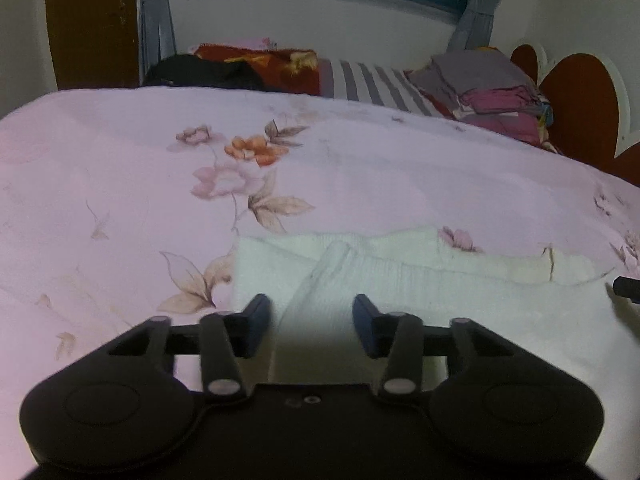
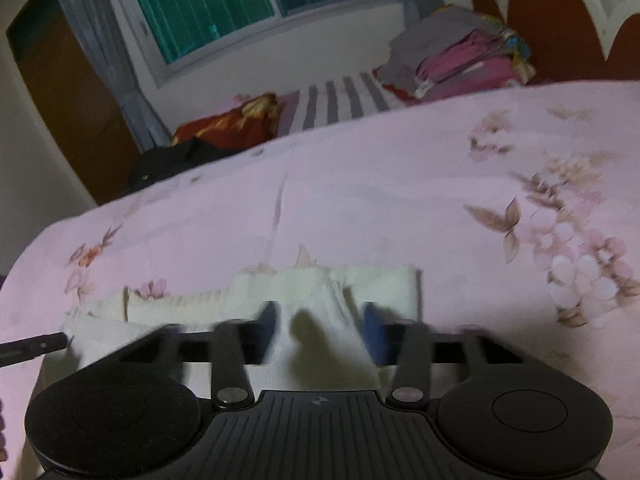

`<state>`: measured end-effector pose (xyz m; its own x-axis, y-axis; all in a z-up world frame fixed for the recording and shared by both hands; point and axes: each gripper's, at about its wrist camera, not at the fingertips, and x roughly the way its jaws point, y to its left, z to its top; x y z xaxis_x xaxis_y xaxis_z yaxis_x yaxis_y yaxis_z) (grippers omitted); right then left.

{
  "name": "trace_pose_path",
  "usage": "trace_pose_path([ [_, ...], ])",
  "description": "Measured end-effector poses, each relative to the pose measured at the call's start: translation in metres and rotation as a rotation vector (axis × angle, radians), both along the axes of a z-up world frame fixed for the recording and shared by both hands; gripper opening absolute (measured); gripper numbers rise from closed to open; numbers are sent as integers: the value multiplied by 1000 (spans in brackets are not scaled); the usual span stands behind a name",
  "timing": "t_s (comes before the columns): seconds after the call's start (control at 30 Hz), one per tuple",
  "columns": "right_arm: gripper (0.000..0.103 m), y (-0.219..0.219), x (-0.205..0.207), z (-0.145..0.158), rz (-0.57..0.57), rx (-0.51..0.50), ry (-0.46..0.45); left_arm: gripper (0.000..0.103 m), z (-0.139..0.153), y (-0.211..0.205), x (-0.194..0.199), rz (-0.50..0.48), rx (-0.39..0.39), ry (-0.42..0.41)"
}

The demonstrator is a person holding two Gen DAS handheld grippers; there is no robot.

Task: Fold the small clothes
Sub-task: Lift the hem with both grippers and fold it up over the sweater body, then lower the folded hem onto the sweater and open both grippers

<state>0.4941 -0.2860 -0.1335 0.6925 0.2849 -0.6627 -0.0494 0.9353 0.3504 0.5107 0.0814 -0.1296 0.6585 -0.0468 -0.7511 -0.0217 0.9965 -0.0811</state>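
Cream knit garment (image 1: 420,292) lying on the floral sheet (image 1: 120,168), near the front edge of the bed, partly folded with ribbed bands doubled along its far side.

Left gripper (image 1: 312,326): jaws wide apart, nothing between them, poised over the garment's left portion beside a raised fold ridge (image 1: 320,276). Contact with the cloth cannot be told.

Right gripper (image 2: 322,330): jaws wide apart, straddling a peaked bunch of knit (image 2: 320,320); not closed on it. View blurred, so exact fingertip height unconfirmed.

Risks noted:
- Sheet pinched together with the knit if a jaw closes too low; soft bedding gives way and rises into the gap.
- Only the top layer caught at the fold ridge, letting lower layers slide and the fold open.
- Uneven pull between the two grippers, skewing the ribbed edge (image 2: 280,280) and leaving a crooked fold.
- Loose knit stretching or snagging on a fingertip.
- Grippers close to one another: tip of the other tool visible at the frame edge in each view (image 1: 626,288), so collision possible on an inward move.

Edges and room:
- Left edge of garment (image 1: 236,272) straight and free of obstruction.
- Broad bare sheet beyond and to both sides of the garment; ample room to carry a fold forward.
- Clothes stack (image 1: 492,92), striped bedding (image 1: 368,80) and dark bundle (image 1: 200,72) well apart at the far side.
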Motion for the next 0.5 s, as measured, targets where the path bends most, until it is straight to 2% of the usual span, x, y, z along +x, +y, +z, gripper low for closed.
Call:
trace_pose_path([
  [0.03, 41, 1, 1, -2, 4, -7, 3, 34, -1, 1, -1, 1, 2, -6],
  [0.1, 41, 2, 3, -7, 23, -16, 16, 15, -1, -1, -1, -12, 1, -4],
  [0.17, 40, 3, 3, -10, 44, -26, 16, 7, 2, -4, -3, -20, 14, -16],
  [0.2, 28, 5, 3, -11, 58, -43, 16, 5, 3, -5, -5, -23, 20, -27],
  [0.23, 7, 6, 3, -11, 70, -48, 19, 5, 5, -6, -7, -24, 25, -42],
  [0.37, 6, 6, 1, -7, 86, -51, -8, 3, 14, -4, -12, 5, 19, -110],
  [0.5, 6, 6, 0, 6, 50, -63, -89, 3, 22, 0, -7, 57, 12, -166],
])
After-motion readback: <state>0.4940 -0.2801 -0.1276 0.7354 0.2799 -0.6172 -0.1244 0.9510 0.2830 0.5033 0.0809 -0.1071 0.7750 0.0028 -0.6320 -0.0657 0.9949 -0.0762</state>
